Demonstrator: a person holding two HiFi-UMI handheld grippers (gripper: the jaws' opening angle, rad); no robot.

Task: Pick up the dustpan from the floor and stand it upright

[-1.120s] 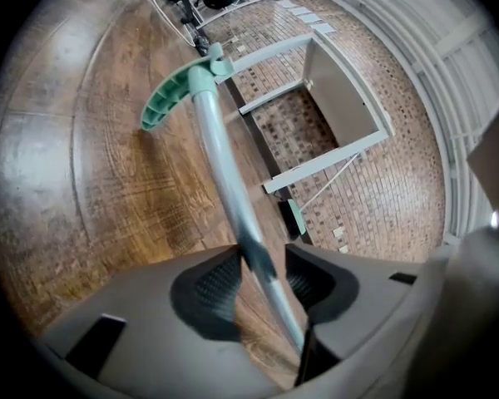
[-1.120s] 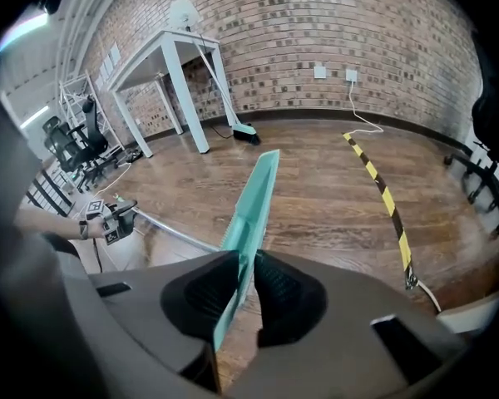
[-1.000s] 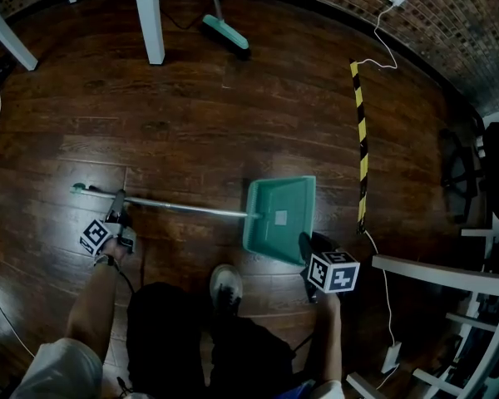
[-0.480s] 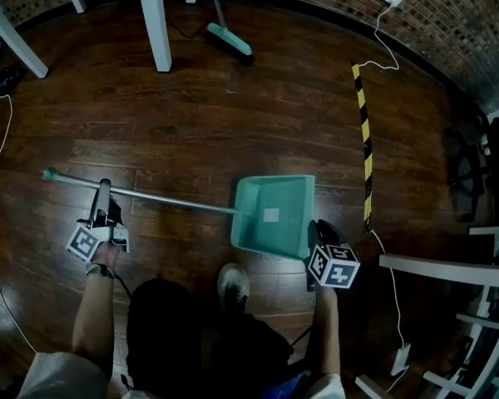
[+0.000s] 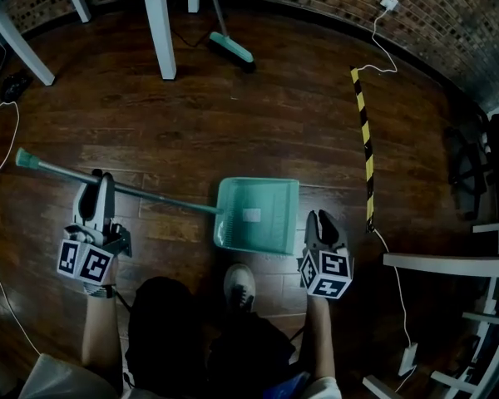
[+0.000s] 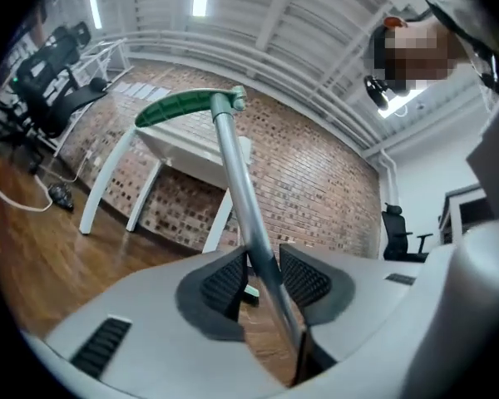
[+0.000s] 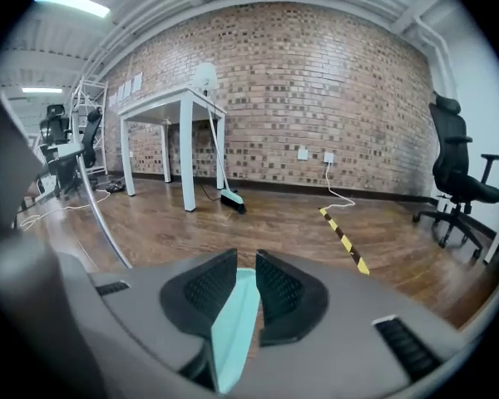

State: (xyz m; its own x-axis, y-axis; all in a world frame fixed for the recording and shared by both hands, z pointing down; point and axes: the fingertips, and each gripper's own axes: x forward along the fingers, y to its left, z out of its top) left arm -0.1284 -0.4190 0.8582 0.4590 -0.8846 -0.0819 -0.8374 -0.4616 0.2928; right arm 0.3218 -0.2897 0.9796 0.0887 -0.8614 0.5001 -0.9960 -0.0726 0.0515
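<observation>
The left gripper [image 5: 96,191] is recorded closed on the long metal handle [image 5: 154,195] of a teal plastic dustpan [image 5: 258,216], near the handle's green capped end [image 5: 22,158]. Its jaws have just been opening slightly, with the handle gripped between the pads [image 6: 303,277]. The handle is seen tilted, its capped end raised. The pan is located over the dark wooden floor [image 5: 233,123] toward its near edge, just ahead of a white shoe [image 5: 239,283]; contact with the floor cannot be confirmed. The right gripper [image 5: 323,223] is closed on the pan's right wall; its jaws have just been opening slightly, with the thin teal wall clamped between them. A yellow-and-black striped strip [image 5: 366,148] is noted nearby on the floor.
</observation>
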